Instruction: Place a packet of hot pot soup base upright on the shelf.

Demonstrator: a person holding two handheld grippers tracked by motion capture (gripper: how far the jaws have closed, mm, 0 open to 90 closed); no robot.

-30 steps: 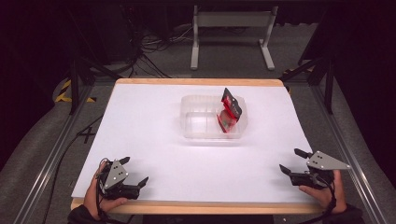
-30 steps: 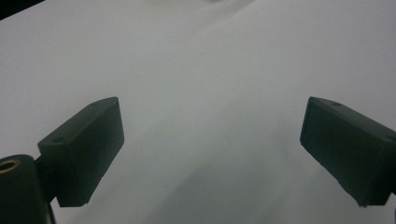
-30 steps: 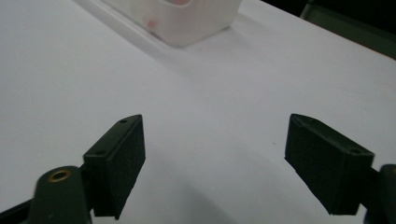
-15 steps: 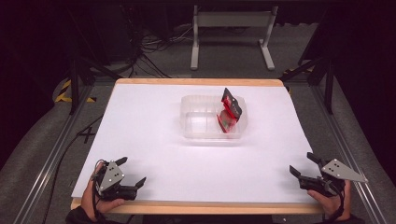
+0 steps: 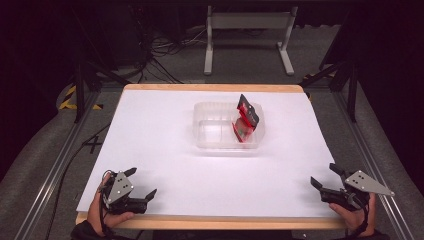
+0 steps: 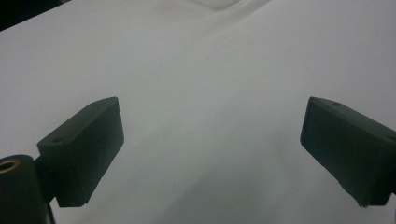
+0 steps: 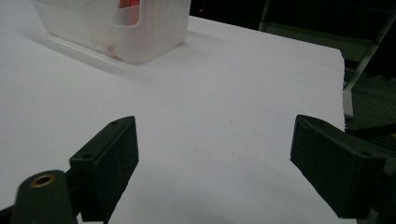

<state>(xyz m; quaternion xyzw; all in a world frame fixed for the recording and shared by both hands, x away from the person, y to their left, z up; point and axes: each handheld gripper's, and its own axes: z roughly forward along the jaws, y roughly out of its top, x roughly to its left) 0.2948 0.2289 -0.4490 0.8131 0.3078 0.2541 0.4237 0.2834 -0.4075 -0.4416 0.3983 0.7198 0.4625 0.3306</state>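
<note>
**Operator A:** Checking claw status first. The left claw [image 5: 142,184] sits at the near left corner of the tabletop [image 5: 165,145]; its jaws stand wide apart with nothing between them. The right claw [image 5: 325,175] sits at the near right corner, jaws likewise spread and empty.

**Operator B:** Confirmed. Location of the work item?

**Operator A:** The red packet [image 5: 245,121] stands tilted inside the clear plastic tub [image 5: 210,135], leaning against the tub's right end. The tub sits past the middle of the tabletop, well apart from both claws. Its corner also appears in the right gripper view [image 7: 154,32].

**Operator B:** Reason for the claw placement?

**Operator A:** Judgement: both claws are parked at the near edge, one per corner, which leaves the approach to the tub unobstructed. Spread jaws suit either a fresh grasp or a completed release.

**Operator B:** And the packet's lean?

**Operator A:** The packet looks taller than the tub's wall, so the wall props it upright.
</note>
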